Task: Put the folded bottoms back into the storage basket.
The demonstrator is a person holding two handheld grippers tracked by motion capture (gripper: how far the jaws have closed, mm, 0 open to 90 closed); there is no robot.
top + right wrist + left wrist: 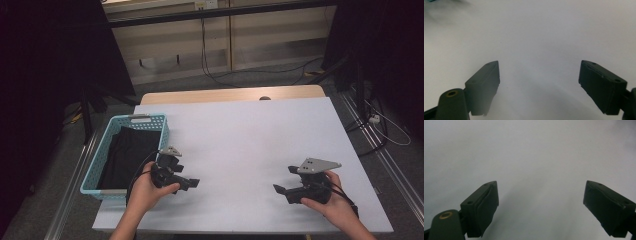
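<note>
A teal plastic basket [162, 131] stands at the table's left edge with a black cloth [127, 155] lying inside it. Just right of the basket's near corner, my left gripper [188, 175] is held low over the white table top [240, 145], jaws pointing right. In the left gripper view it [541, 184] is open, with bare white surface between the jaws. My right gripper [283, 179] is near the front right of the table, jaws pointing left toward the other one. It [539, 63] is open too, with nothing between its fingers.
Beyond the white sheet a strip of wooden table edge [225, 94] shows at the back. Metal rails [75, 190] run along the floor on both sides, and cables [390, 132] lie to the right. Dark curtains and stands flank the table.
</note>
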